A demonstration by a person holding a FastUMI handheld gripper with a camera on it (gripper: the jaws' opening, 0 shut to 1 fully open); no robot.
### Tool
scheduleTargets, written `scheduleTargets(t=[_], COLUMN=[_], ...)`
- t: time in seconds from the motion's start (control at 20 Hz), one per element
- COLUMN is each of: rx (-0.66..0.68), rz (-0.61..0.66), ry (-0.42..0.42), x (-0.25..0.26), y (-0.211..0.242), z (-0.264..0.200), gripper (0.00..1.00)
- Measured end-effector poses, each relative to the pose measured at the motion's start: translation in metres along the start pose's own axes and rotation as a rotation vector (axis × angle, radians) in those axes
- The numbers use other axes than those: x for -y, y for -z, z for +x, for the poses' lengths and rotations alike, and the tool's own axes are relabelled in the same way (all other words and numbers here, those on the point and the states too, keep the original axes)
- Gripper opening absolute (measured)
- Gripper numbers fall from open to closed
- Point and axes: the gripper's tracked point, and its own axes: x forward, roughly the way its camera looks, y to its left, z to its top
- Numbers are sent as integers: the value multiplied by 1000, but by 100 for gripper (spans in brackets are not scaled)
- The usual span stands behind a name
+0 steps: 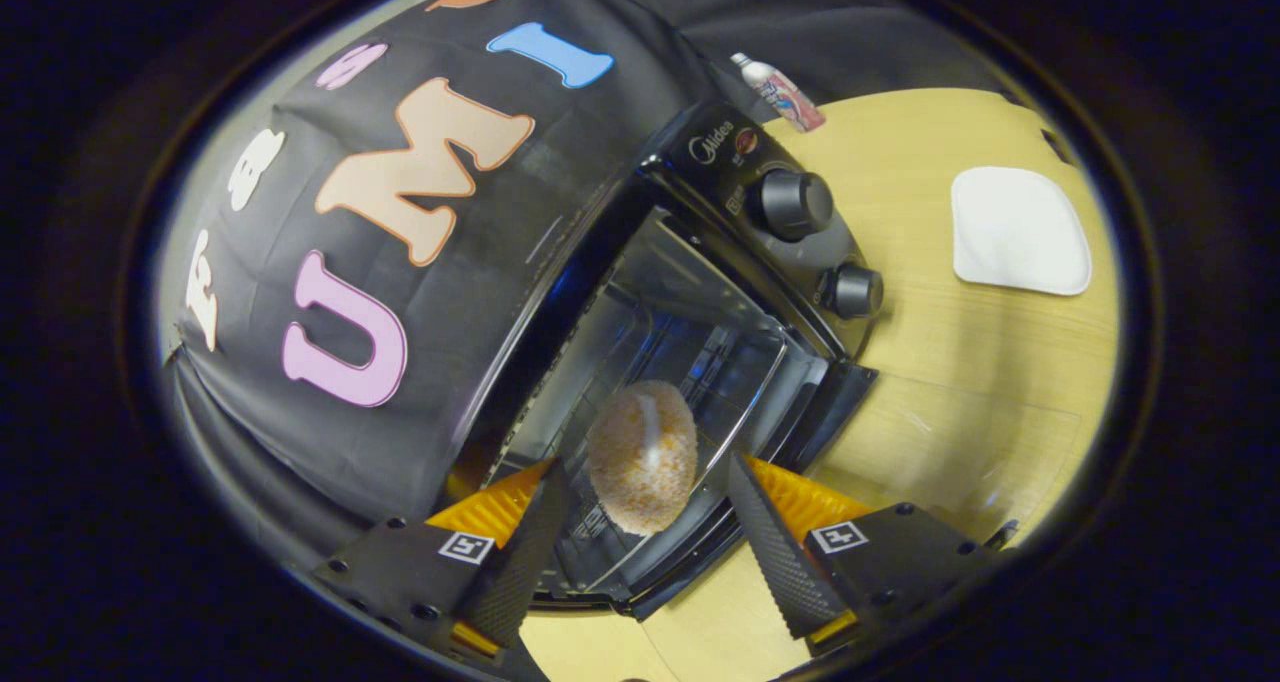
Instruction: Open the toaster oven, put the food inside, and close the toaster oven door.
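**Food sitting in open toaster oven, fingers spread wide**

We are looking along the gripper (645,492) at a wooden table (990,362) and, beyond the fingers, the toaster oven (700,292). Its door (640,562) is lying folded down, running under and between the fingertips. We are seeing the oven cavity standing open just ahead of the fingers. Two control knobs (795,204) are sitting on the oven's panel, further out past the right-hand finger. A white cloth (1020,230) is lying on the table well beyond that finger, apart from the oven. A small bottle (778,92) is lying furthest out, just behind the oven. The food (642,457), a round crumbed piece, is resting between the fingers at the cavity's mouth. The fingers are standing wide apart, gripping nothing, neither one touching the food.
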Motion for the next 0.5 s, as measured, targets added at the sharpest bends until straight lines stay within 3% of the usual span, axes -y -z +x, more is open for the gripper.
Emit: scheduleTargets(t=[0.25,0.5], rx=[16,-1], rz=[-79,-281], ry=[16,24], x=[4,10], y=[-5,-13], z=[-21,-54], gripper=[99,99])
